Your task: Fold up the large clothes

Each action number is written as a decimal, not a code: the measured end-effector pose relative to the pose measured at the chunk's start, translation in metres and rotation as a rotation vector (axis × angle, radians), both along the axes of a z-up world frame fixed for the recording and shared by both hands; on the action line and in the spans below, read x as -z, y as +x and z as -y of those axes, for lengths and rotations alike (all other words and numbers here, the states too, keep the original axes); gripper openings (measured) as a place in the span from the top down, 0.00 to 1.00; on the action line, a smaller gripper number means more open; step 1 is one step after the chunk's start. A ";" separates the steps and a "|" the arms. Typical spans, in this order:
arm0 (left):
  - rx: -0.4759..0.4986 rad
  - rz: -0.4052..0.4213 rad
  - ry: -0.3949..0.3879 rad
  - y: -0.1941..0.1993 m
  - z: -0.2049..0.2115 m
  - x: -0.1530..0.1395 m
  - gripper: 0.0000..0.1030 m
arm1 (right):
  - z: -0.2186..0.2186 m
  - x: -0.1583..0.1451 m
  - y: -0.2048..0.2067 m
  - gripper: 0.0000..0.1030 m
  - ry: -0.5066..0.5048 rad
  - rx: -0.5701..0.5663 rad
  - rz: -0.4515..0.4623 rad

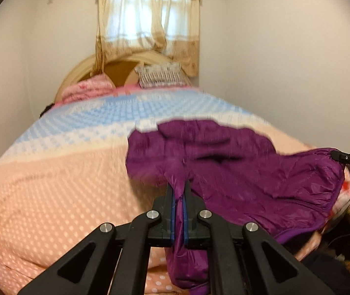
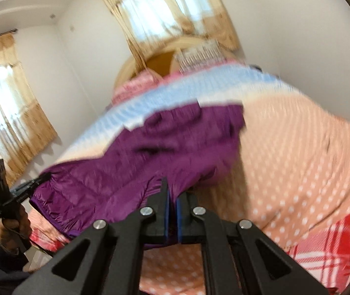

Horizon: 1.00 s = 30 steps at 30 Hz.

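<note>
A glossy, quilted purple jacket (image 1: 236, 162) lies crumpled and puffy across a bed (image 1: 52, 184) covered in a soft, dotted peach blanket with blue and white bands. The left gripper (image 1: 179, 191) has its blue-padded fingers pressed close, pinching a fold of the jacket. The right gripper (image 2: 171, 196) likewise pinches the jacket's shiny fabric between nearly closed fingers.

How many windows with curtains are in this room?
2. One curtained window is behind the headboard at the bed's far end. Another window is on the side wall, at the left in the right wrist view. Others could be out of view.
</note>
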<state>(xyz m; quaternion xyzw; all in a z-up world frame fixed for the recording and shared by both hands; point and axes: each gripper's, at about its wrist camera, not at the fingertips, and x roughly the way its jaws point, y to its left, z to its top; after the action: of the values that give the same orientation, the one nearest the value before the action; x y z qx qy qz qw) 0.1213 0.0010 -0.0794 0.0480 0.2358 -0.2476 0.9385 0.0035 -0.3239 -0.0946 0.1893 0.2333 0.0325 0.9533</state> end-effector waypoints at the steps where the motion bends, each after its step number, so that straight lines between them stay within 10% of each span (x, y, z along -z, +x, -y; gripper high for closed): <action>1: -0.006 0.038 -0.032 -0.002 -0.004 -0.018 0.97 | -0.003 -0.014 0.002 0.94 -0.013 -0.003 0.038; 7: -0.048 0.187 -0.033 0.055 0.013 -0.062 0.97 | -0.001 -0.075 0.064 0.94 -0.165 0.079 0.203; 18: -0.168 -0.074 -0.005 0.266 0.059 0.021 0.90 | 0.049 -0.006 0.266 0.95 -0.116 0.256 0.033; 20: -0.219 -0.090 0.020 0.279 0.062 0.027 0.74 | 0.052 0.003 0.275 0.95 -0.122 0.262 0.012; 22: -0.315 -0.021 0.033 0.280 0.058 0.023 0.25 | 0.057 0.013 0.289 0.94 -0.140 0.269 -0.011; 26: -0.396 0.083 -0.016 0.286 0.055 0.011 0.05 | 0.058 0.028 0.304 0.94 -0.169 0.287 -0.051; 30: -0.376 0.112 0.049 0.283 0.074 0.014 0.05 | 0.058 0.035 0.315 0.38 -0.150 0.308 -0.067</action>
<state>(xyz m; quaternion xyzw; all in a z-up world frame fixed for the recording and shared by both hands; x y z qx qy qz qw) 0.4039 -0.0733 -0.0937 0.0398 0.1938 -0.0589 0.9785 0.3184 -0.3816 -0.1300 0.1523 0.2349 -0.1379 0.9501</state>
